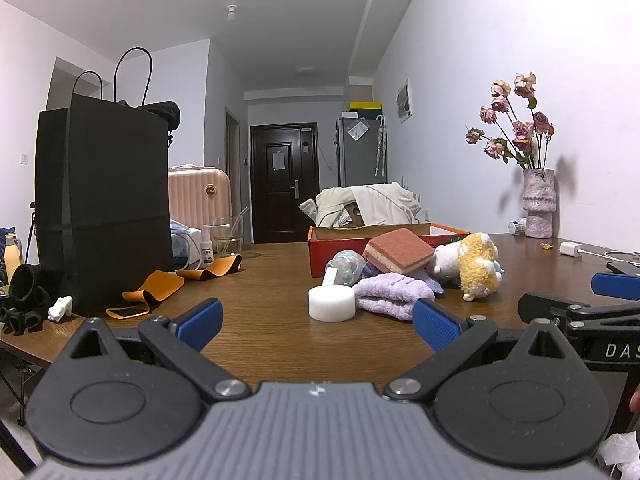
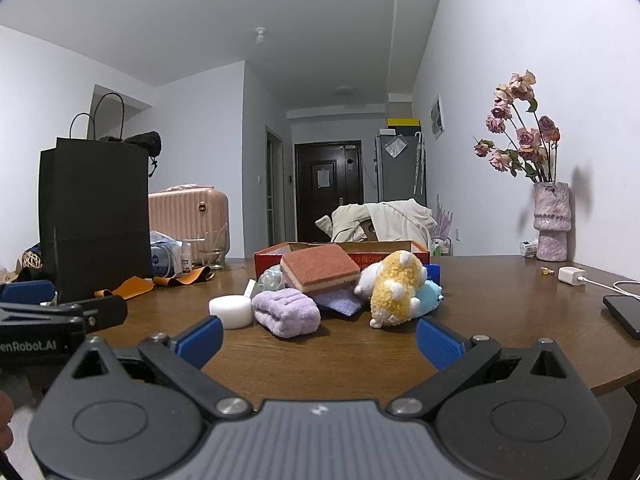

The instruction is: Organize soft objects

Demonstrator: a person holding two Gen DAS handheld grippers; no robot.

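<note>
Both grippers hung low over the near edge of the wooden table, side by side, each with its blue-padded fingers spread wide and nothing between them. Ahead of the left gripper, just past its fingertips and between them, stood a white foam cylinder; a folded lilac towel lay touching it, right in front of the left gripper's right finger. Beyond those, a brown-topped sponge rested tilted on the heap, with a clear round object under its left end and a yellow-and-white plush toy to its right, beyond that same finger. Behind the heap sat an open orange-red box. The right gripper faced the same pile more squarely: the cylinder and towel lay ahead of its left finger, the plush ahead of the gap toward its right finger, and a light blue soft toy was tucked against the plush's far side, with a purple cloth under the sponge. Far off the left finger stood a black paper bag with orange strips at its foot; off the right finger, a phone, a white charger and a vase of dried roses.
</note>
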